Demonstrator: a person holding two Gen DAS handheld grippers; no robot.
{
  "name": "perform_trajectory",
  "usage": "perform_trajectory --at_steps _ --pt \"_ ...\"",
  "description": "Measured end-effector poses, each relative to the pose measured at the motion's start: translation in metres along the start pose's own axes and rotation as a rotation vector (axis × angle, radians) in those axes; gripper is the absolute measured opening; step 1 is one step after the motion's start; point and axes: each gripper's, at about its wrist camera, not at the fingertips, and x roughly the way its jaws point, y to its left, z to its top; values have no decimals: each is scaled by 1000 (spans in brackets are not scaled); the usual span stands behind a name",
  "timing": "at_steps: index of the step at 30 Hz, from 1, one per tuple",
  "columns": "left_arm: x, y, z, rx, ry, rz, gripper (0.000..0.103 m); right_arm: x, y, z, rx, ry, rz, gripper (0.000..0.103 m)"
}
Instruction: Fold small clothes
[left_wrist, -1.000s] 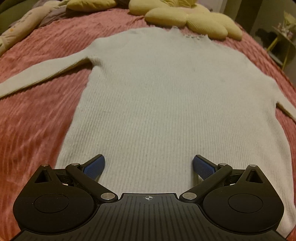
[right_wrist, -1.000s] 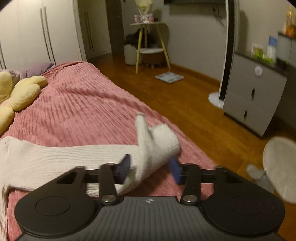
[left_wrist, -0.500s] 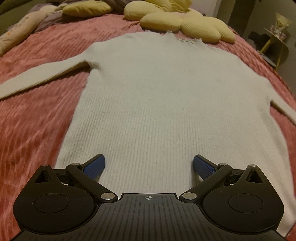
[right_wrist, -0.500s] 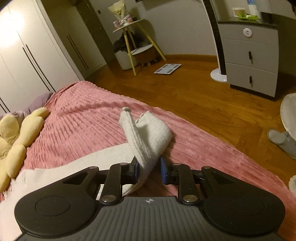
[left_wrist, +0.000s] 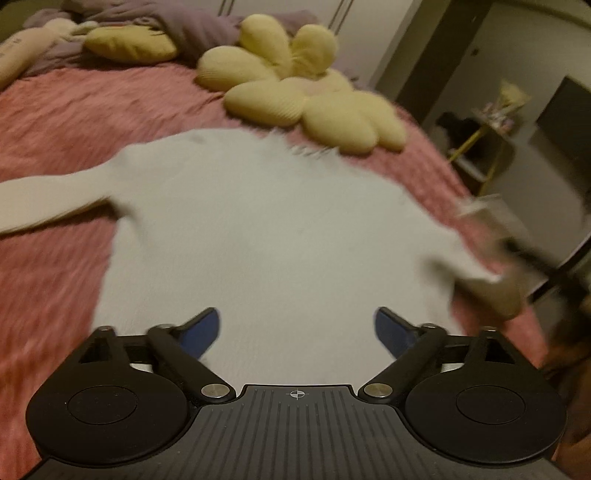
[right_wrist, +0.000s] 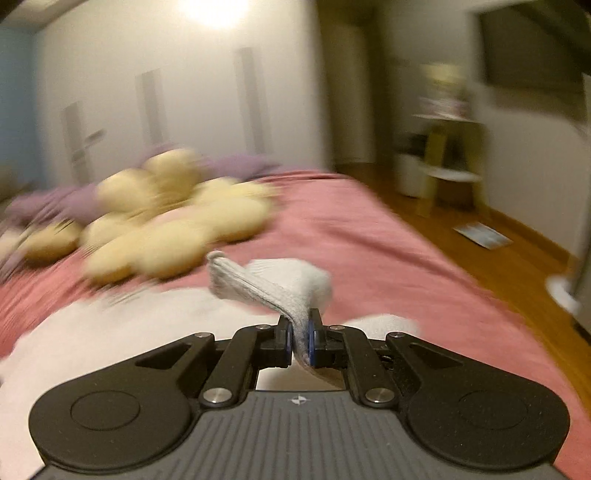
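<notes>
The right tool (right_wrist: 299, 338) is clamped on the sweater's (left_wrist: 266, 236) right sleeve cuff (right_wrist: 266, 284): carry it flat across the chest. The left tool (left_wrist: 297, 330), its jaws closing, grips nothing.

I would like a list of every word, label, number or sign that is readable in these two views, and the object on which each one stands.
No text can be read in either view.
Long plush toy, at the far left of the bed: dark marks that may be letters, too blurred to read.
Flat item on the floor: too blurred to tell if it bears print.
Each gripper body carries only a small crosshair mark, no words.
</notes>
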Motion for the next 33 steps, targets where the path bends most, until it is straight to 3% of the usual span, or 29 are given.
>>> perform_trajectory --at_steps 5,7,9,10,13,17,19,25,27,30,33 --pt "31 5 23 -72 49 -109 89 17 87 -36 -198 93 208 10" --pt "46 4 30 -111 71 -167 89 22 105 -50 -253 177 242 22" --pt "60 -1 34 -122 95 -206 89 15 107 -60 -251 204 244 27" --pt "67 -5 35 -126 112 -228 89 10 102 -62 -233 207 251 37" --pt "92 -12 34 -151 174 -272 84 -8 75 -58 -156 192 262 50" --pt "116 -16 25 -204 258 -290 72 -25 30 -54 6 171 228 50" --pt "124 -16 21 -223 283 -290 70 -25 14 -56 72 175 204 50" --pt "137 -7 25 -316 301 -282 46 -19 -12 -70 195 199 174 50" --pt "140 -11 26 -303 312 -270 24 -19 -14 -74 233 207 189 50" --pt "144 -16 29 -251 317 -238 13 -15 -15 -76 269 219 208 50" --pt "136 -16 35 -219 278 -237 11 -11 -19 -78 294 228 196 50"
